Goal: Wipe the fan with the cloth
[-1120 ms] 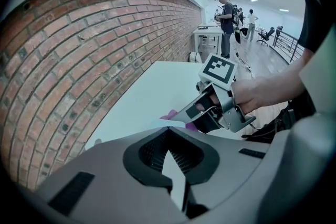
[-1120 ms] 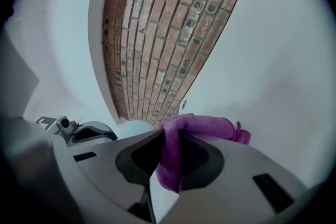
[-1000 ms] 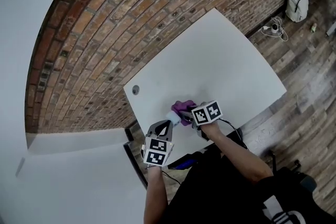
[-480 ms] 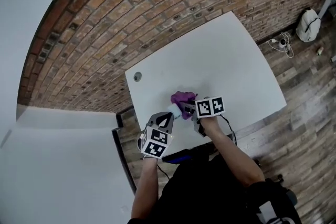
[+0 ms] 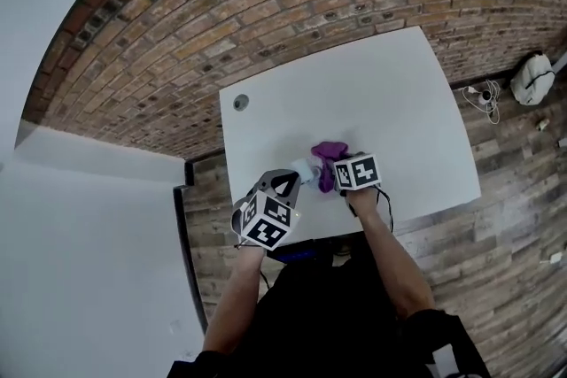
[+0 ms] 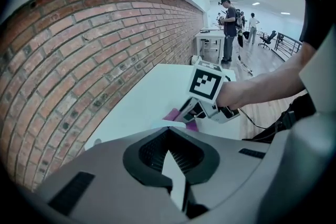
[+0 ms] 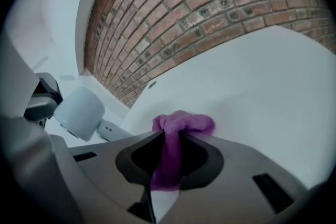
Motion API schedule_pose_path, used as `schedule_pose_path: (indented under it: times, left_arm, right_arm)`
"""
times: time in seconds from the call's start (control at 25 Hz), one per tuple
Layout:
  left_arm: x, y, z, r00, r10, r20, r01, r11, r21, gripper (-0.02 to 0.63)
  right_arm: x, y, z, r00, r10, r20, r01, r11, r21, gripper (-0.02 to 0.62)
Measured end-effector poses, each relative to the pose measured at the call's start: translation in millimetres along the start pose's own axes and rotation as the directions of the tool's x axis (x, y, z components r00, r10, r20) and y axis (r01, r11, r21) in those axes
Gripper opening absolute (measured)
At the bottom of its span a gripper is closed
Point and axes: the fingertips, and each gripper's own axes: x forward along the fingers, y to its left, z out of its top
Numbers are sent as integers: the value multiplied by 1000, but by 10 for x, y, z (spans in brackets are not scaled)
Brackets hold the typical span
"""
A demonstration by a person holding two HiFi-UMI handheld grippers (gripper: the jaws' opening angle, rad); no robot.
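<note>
Head view: at lower centre, over the table [image 5: 390, 102], the left claw [image 5: 285, 183] is pressed together on the fan [image 5: 306, 170]. The right claw [image 5: 330, 179], pinching the cloth [image 5: 329, 152], is just right of it.

Left gripper view: the fan [image 6: 161, 124] pokes past the tips, with the cloth [image 6: 173, 114] close behind.

Right gripper view: the fan [image 7: 79, 113] lies upper left of the cloth [image 7: 184, 123], its long axis slanting down-right, so the wipe likely goes leftward.

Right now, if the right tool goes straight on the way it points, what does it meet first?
Likely the white table, the gripped purple cloth touching first; the fan sits left.
</note>
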Motion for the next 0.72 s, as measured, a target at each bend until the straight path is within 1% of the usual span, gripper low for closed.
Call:
schedule_pose_path:
  times: [0.04, 0.08, 0.12, 0.2, 0.24, 0.28, 0.32, 0.36, 0.4, 0.48, 0.56, 0.6, 0.64, 0.72]
  left_arm:
    - [1, -2, 7, 1000, 0, 2, 0, 1000, 1, 2]
    - [1, 0, 12, 1000, 1, 4, -1, 1000, 1, 2]
    - [0, 6, 16, 1000, 1, 6, -1, 1000, 0, 2]
    - [-6, 18, 15, 1000, 2, 9, -2, 1000, -3, 1]
    - [-8, 21, 12, 1000, 2, 10, -2, 1000, -4, 2]
    - [-9, 23, 9, 1000, 1, 11, -1, 1000, -5, 2]
    - [-8, 25, 7, 1000, 1, 13, -1, 1000, -5, 1]
    - [-6, 29, 7, 1000, 2, 16, -2, 1000, -6, 2]
    - [-4, 32, 8, 1000, 3, 18, -3, 1000, -8, 1]
    - [-5, 35, 10, 1000, 5, 22, -4, 1000, -14, 2]
    - [-5, 36, 14, 1000, 5, 25, -5, 1000, -16, 2]
    - [-5, 35, 15, 1000, 5, 26, -5, 1000, -16, 2]
    - [-6, 34, 15, 1000, 5, 26, -5, 1000, -16, 2]
    - [-8, 36, 14, 1000, 7, 29, -6, 1000, -18, 2]
  right_arm:
    - [-79, 22, 109, 999, 8, 39, -8, 1000, 2, 64]
    - [-142, 100, 212, 996, 47, 81, -49, 998, 26, 66]
    - [-177, 212, 283, 988, 103, 117, -111, 992, 67, 64]
    - [-143, 423, 277, 967, 201, 157, -228, 958, 174, 64]
    - [-89, 469, 211, 962, 219, 163, -252, 942, 222, 64]
    - [-29, 457, 125, 964, 209, 162, -245, 935, 255, 64]
    - [32, 402, 25, 972, 181, 148, -216, 938, 270, 64]
    - [91, 328, -81, 982, 147, 119, -174, 949, 262, 64]
    - [141, 262, -178, 990, 118, 79, -133, 963, 233, 64]
    - [184, 188, -266, 997, 81, -4, -80, 987, 143, 66]
    - [165, 126, -150, 998, 29, -48, -27, 999, 36, 66]
    - [151, 95, -27, 999, 4, -42, -4, 1000, -3, 65]
    - [146, 84, 115, 1000, -5, -21, 4, 1000, -22, 64]
    - [196, 145, 323, 1000, 27, 11, -27, 999, -21, 66]
